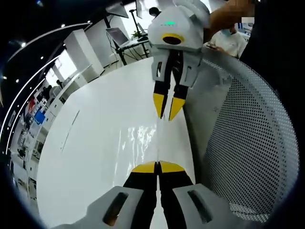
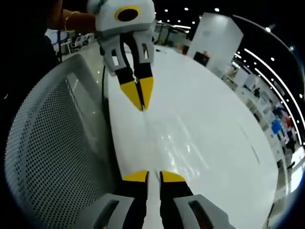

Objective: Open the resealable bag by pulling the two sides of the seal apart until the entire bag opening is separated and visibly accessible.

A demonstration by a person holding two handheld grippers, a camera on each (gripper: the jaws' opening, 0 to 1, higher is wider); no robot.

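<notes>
A clear resealable bag [image 1: 139,138] is stretched flat between my two grippers above the white table [image 1: 95,143]; it shows mostly as glare and a thin top edge. My left gripper [image 1: 157,167] is shut on the near end of that edge. Facing it, my right gripper [image 1: 167,113] pinches the far end with its yellow tips together. In the right gripper view the bag [image 2: 177,139] shows as a sheen, my right gripper [image 2: 153,176] grips its edge at the bottom, and my left gripper [image 2: 141,101] is shut on the opposite end.
A white perforated mesh basket [image 1: 248,143] stands right beside the bag, and its wall [image 2: 52,138] is at the left in the right gripper view. A person's hand [image 1: 228,14] holds the right gripper. Desks and partitions stand beyond the table.
</notes>
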